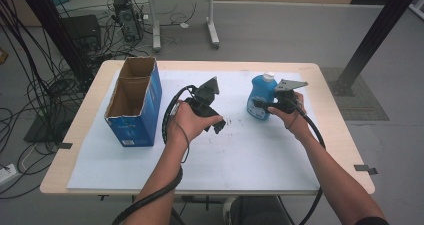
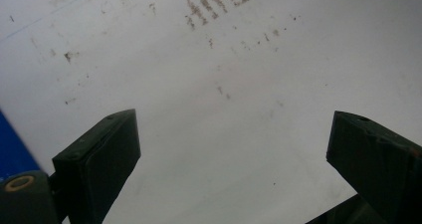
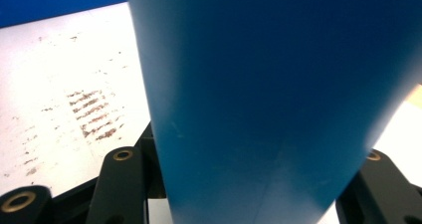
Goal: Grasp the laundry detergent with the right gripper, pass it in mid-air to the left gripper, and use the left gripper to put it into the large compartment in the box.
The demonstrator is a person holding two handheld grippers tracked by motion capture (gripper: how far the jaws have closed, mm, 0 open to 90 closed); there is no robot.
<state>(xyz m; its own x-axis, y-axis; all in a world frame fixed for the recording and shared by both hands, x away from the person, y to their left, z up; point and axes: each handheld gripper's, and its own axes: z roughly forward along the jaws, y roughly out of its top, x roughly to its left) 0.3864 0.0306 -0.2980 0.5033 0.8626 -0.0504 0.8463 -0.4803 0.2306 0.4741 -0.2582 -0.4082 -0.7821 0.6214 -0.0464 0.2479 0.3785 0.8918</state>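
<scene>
A blue bottle (image 1: 261,96) with a white cap stands upright on the white mat, right of centre. My right gripper (image 1: 260,105) is shut on its body; in the right gripper view the blue bottle (image 3: 268,99) rises close between the two jaws. My left gripper (image 1: 218,126) hovers over the middle of the mat, pointing down and to the right. Its jaws stand open in the left gripper view (image 2: 234,154), with only scuffed white mat between them.
A blue cardboard box (image 1: 134,101), open at the top with two compartments, stands at the left of the mat (image 1: 240,160); its blue edge (image 2: 12,149) also shows in the left gripper view. Cables, a desk frame and black posts surround the table on the floor.
</scene>
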